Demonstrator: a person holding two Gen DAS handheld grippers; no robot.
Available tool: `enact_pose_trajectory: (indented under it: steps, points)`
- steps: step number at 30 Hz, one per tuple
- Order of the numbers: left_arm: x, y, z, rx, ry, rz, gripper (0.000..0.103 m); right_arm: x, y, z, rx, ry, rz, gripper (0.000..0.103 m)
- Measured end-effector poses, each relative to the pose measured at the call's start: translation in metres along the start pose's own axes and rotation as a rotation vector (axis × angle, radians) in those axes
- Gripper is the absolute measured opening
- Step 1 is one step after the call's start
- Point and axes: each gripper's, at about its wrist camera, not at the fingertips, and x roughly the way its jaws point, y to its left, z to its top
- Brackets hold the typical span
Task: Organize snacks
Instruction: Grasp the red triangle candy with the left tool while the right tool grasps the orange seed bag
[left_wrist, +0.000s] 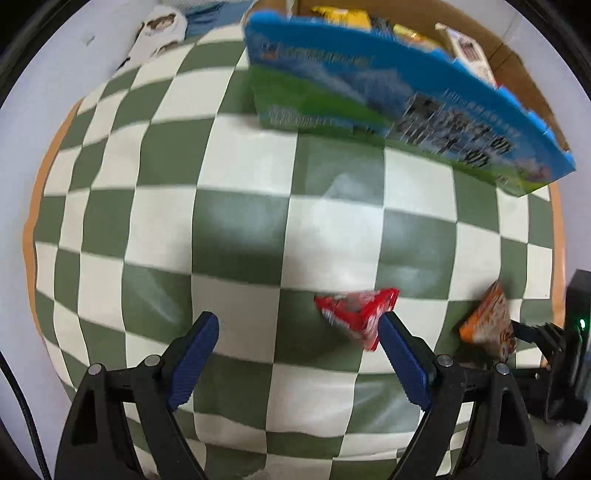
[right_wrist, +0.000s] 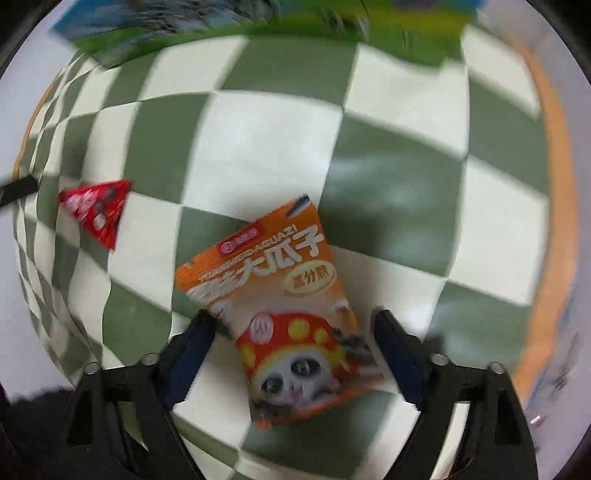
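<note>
Green-and-white checked cloth (left_wrist: 240, 229) covers the table, and on it lies the orange packet of sunflower seeds (right_wrist: 273, 314), flat, printed face up, directly between the spread fingers of the right gripper (right_wrist: 293, 332); the left fingertip looks to be touching or nearly touching the packet's edge, while the right one stands a little apart, so nothing is pinched yet. Off to that packet's left, well apart from it, lies a small red triangular snack packet (left_wrist: 354, 314), and the left gripper (left_wrist: 299, 332) hovers over the cloth with its jaws also wide and empty, its right fingertip just beside or overlapping the red packet in the left wrist view. Farther back stands the blue-and-green carton (left_wrist: 388, 99), cut open at the top, with yellow and white packs showing over its rim, which looks like the place where snacks are being gathered. Both views are smeared by motion, so fine contact is hard to judge. The step in hand seems to be the pickup of the orange packet: the right claw would need to settle low, close on the packet's sides without crumpling it, then carry it toward the carton, while the left lines up on the red one.
</note>
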Motion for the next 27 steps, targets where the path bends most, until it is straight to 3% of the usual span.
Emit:
enact_pose_trajectory:
  steps: [3,6,7,9,11,14,16,17,27]
  points:
    - [0.007,0.011,-0.009,-0.076,0.052,-0.064,0.088,-0.003,-0.009,0.002,0.093,-0.057,-0.010,0.067]
    - [0.018,0.018,-0.012,-0.148,0.102,-0.123,0.088,-0.012,-0.025,0.000,0.269,-0.149,0.022,0.069]
    - [0.023,0.019,-0.011,-0.167,0.122,-0.143,0.088,-0.010,-0.027,0.000,0.306,-0.152,0.031,0.072]
    - [0.034,0.018,-0.006,-0.195,0.138,-0.175,0.088,-0.008,-0.028,0.001,0.343,-0.165,0.046,0.088]
    - [0.047,0.016,0.000,-0.207,0.159,-0.198,0.088,-0.004,-0.026,0.003,0.361,-0.175,0.075,0.097]
    - [0.067,0.010,0.007,-0.196,0.184,-0.202,0.086,0.005,-0.016,0.015,0.349,-0.144,0.057,0.103]
    - [0.075,0.006,0.008,-0.186,0.178,-0.194,0.073,0.011,-0.011,0.024,0.335,-0.103,0.024,0.103]
    - [0.078,0.005,0.008,-0.184,0.175,-0.189,0.071,0.014,-0.012,0.027,0.336,-0.086,0.017,0.103]
    - [0.087,-0.007,0.003,-0.155,0.193,-0.176,0.069,0.031,0.002,0.070,0.302,0.026,-0.005,0.103]
